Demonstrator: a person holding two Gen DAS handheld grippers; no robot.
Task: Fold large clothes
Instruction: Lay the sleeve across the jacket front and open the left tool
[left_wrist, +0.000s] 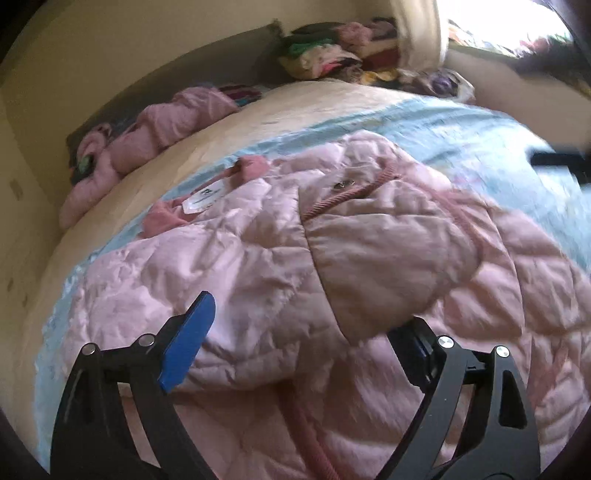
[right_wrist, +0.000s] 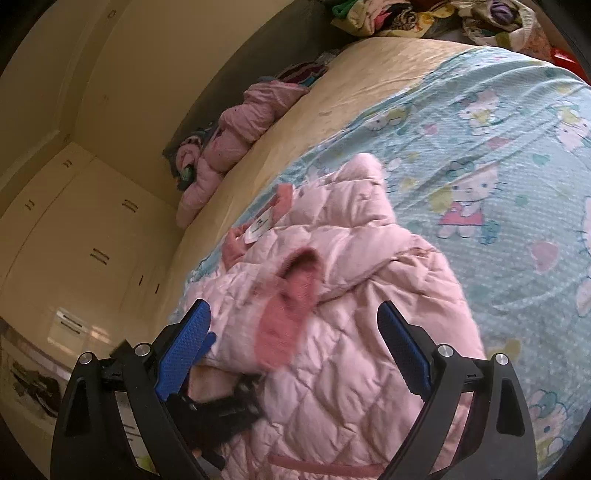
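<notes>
Left wrist view: left tongs (left_wrist: 306, 332) spread wide, gripping nothing, low over the pink quilted jacket (left_wrist: 332, 251) lying on the bed (left_wrist: 192, 147) atop the blue printed sheet (left_wrist: 461, 125), a folded flap between the blue pads (left_wrist: 188, 343). Right wrist view: right tongs (right_wrist: 295, 347) likewise wide and empty above the jacket's near part, its pink knit cuff (right_wrist: 288, 310) between the jaws, untouched; jacket toward the bed's near edge, a second pink garment (right_wrist: 236, 129) along the far edge.
</notes>
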